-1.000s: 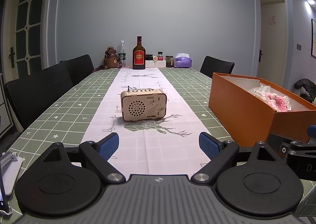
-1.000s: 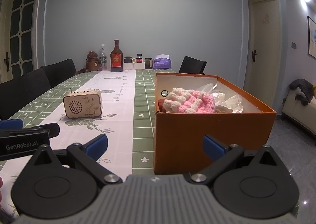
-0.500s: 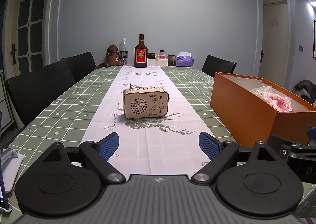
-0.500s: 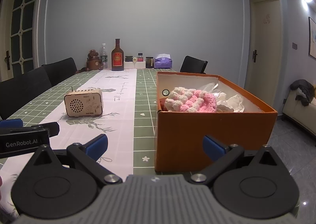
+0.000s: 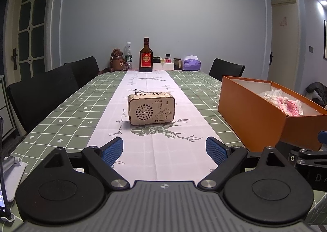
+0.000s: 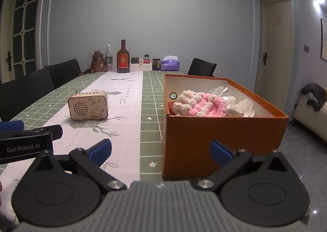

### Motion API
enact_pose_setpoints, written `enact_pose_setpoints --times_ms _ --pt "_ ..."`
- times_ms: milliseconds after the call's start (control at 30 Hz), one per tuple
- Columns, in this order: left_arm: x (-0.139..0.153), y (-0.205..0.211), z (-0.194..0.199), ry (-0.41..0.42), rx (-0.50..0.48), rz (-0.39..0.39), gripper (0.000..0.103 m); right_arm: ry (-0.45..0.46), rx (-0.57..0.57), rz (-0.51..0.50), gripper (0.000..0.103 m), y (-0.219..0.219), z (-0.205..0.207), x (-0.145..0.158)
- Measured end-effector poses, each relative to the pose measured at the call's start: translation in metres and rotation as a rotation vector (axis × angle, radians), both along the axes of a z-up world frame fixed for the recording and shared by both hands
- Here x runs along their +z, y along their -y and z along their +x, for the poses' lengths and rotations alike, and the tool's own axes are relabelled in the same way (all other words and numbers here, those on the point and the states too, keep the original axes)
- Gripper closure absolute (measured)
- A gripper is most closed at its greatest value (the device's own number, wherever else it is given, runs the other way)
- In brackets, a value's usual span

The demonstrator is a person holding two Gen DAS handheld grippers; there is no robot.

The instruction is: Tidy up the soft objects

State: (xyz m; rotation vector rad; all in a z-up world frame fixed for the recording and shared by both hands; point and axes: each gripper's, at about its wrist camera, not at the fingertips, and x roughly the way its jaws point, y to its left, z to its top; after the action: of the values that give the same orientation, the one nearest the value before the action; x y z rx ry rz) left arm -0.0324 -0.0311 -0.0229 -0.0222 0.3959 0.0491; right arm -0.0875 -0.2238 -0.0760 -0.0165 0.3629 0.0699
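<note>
A pink and white crocheted soft piece [image 6: 201, 104] lies inside the orange box [image 6: 222, 136], beside crumpled clear plastic [image 6: 241, 107]. The left wrist view shows the same box [image 5: 251, 109] at the right with the knit piece [image 5: 284, 103] in it. My right gripper [image 6: 160, 151] stands open just before the box's near wall, holding nothing. My left gripper [image 5: 164, 149] is open over the white table runner, with nothing between its blue pads.
A wooden toy radio [image 5: 151, 108] stands on the runner [image 5: 163, 150] ahead of the left gripper. At the table's far end are a brown bottle [image 5: 146, 56], a bear figure [image 5: 117, 61], jars and a tissue box [image 5: 191, 64]. Black chairs [image 5: 40, 97] line the left side.
Both views have tilted up slightly, so the table objects sit a little lower in frame. Both grippers stay open and empty.
</note>
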Motion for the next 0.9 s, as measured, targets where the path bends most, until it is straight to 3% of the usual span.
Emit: enact_pose_setpoints --times_ms 900 --pt "0.0020 0.0013 -0.0008 0.008 -0.004 0.011 0.000 -0.010 0.018 -0.015 0.003 -0.0004 -0.0014 0.0026"
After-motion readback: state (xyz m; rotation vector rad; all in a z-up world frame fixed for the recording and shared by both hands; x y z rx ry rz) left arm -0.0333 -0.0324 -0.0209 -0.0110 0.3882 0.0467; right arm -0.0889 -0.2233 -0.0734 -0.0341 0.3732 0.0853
